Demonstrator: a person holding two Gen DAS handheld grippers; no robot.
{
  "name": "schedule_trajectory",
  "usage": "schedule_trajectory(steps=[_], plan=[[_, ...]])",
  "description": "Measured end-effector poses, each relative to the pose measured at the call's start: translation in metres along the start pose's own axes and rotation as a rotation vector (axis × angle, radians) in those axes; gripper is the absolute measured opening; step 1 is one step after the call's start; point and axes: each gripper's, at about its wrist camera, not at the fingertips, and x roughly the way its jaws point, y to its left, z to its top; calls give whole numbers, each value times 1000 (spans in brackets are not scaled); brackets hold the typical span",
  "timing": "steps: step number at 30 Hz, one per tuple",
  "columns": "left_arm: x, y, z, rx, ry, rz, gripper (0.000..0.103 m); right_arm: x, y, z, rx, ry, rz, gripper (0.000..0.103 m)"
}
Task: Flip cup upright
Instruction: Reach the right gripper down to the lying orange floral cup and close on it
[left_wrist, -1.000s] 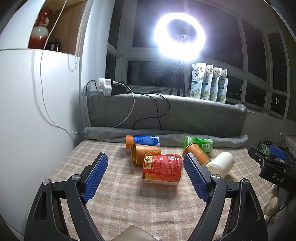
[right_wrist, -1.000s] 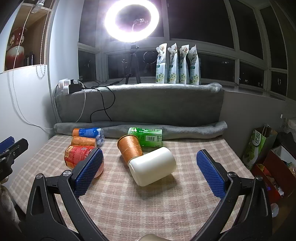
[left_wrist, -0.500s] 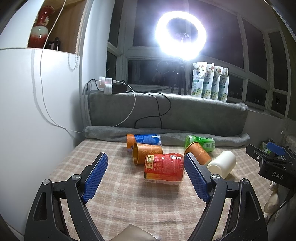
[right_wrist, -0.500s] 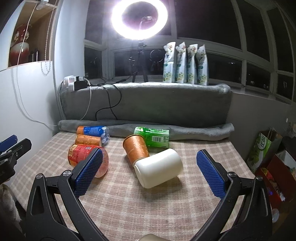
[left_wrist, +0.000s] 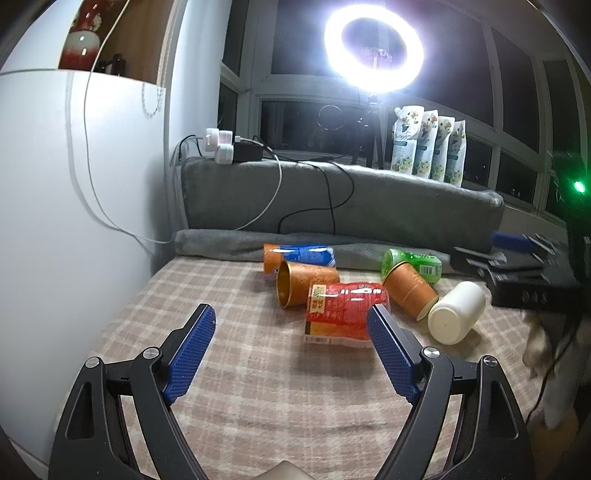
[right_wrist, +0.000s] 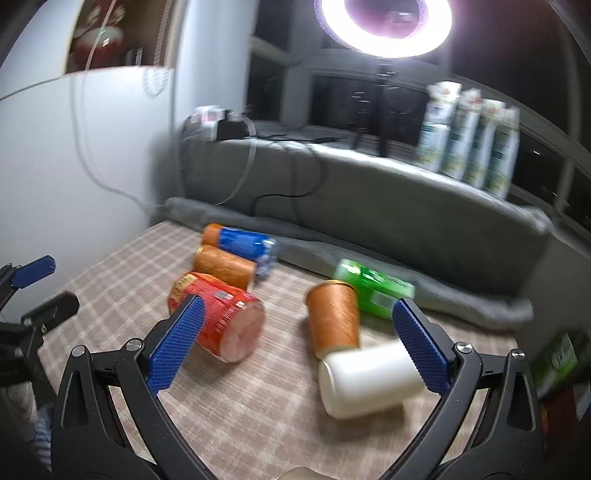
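Several cups and bottles lie on their sides on a checked cloth (left_wrist: 258, 376). A white cup (left_wrist: 457, 312) (right_wrist: 369, 378) lies at the right, next to an orange cup (left_wrist: 410, 291) (right_wrist: 332, 314). A red cup (left_wrist: 345, 314) (right_wrist: 218, 317) lies in the middle, a second orange cup (left_wrist: 304, 282) (right_wrist: 223, 266) behind it. My left gripper (left_wrist: 291, 350) is open and empty, short of the red cup. My right gripper (right_wrist: 291, 339) is open and empty above the cloth, its right finger in front of the white cup.
A green bottle (left_wrist: 413, 264) (right_wrist: 373, 291) and a blue-labelled bottle (left_wrist: 301, 254) (right_wrist: 240, 242) lie by the grey cushion (left_wrist: 351, 206). A white cabinet (left_wrist: 74, 221) stands left. A ring light (left_wrist: 373, 48) and several pouches (left_wrist: 428, 147) are behind.
My right gripper has swung left and tilted toward the cups; its view is blurred by motion. My left gripper has drifted slightly. The cups have not moved.
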Motion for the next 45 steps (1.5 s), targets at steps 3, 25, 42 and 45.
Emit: schedule_trajectory(steps=[3, 25, 42, 45], plan=[[1, 5, -3, -10, 15, -5, 84, 17, 7, 17, -63, 25, 57, 103], [34, 45, -21, -91, 120, 22, 84, 207, 70, 63, -564, 484, 416, 75], [59, 65, -20, -128, 156, 55, 84, 242, 101, 62, -676, 603, 554, 68], [60, 65, -20, -129, 157, 57, 84, 245, 100, 64, -664, 604, 564, 68]])
